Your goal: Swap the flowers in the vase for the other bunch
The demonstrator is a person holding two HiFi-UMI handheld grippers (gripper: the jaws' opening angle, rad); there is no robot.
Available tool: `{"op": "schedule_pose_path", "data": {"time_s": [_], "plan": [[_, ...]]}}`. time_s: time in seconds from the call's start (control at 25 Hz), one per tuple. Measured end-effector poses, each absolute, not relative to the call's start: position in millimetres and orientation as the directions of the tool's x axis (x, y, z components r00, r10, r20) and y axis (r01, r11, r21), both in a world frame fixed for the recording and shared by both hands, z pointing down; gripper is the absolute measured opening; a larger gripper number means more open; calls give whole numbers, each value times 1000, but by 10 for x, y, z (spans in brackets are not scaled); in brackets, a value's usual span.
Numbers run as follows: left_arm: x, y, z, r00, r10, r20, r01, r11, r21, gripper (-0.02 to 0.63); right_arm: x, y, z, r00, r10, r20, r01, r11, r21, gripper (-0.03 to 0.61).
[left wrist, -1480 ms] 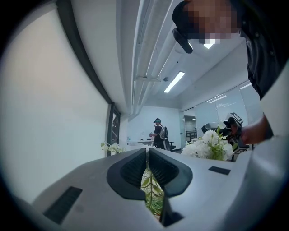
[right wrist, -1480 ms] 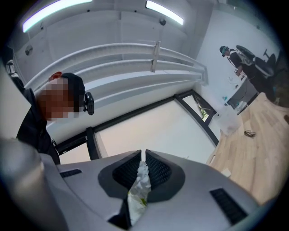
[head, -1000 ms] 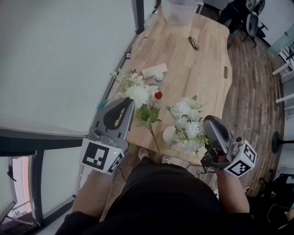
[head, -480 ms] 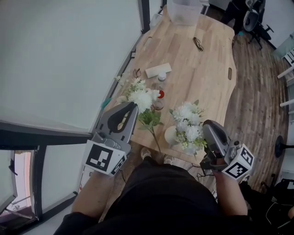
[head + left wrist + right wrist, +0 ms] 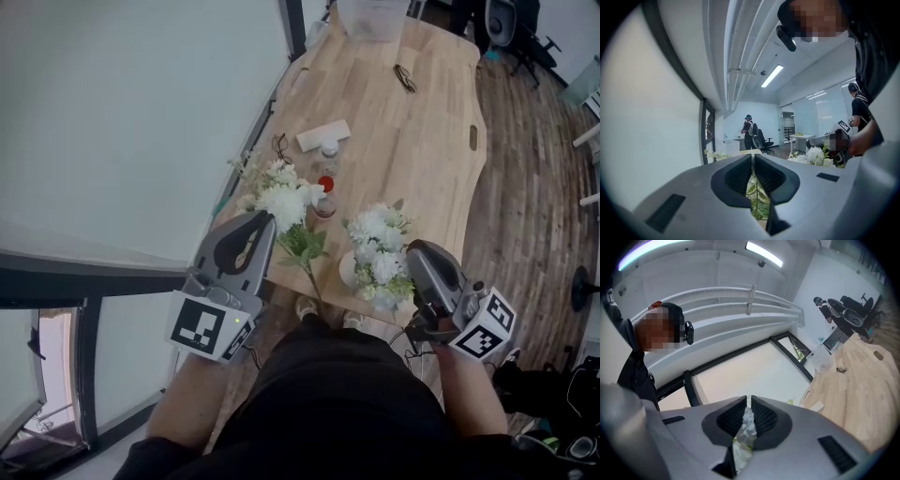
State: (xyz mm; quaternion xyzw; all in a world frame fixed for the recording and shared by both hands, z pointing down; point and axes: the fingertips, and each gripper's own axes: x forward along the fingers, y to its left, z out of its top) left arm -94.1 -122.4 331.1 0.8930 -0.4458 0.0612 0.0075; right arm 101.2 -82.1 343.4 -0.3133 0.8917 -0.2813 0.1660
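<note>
While left tool (image 5: 268,218) clamps the loose bunch (image 5: 283,199), right tool (image 5: 412,249) grips vase flowers (image 5: 377,246)

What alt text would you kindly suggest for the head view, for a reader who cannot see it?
Seen from above, a person at a wooden table holds two grippers: the left gripper grips a loose bunch of white flowers, the right gripper a second bunch in a white vase.

Two flower bunches (image 5: 284,200) (image 5: 380,246); one vase (image 5: 348,271); two grippers (image 5: 269,220) (image 5: 411,251)
</note>
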Motion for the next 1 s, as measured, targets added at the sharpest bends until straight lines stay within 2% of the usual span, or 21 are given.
{"op": "schedule_pose_path", "data": {"time_s": [1.0], "plan": [[-932,-1080,3523,593,-788,164,-795,-606,-34,25,899,-657,3915,-767,-640,-47,-458,596,-659,48]]}}
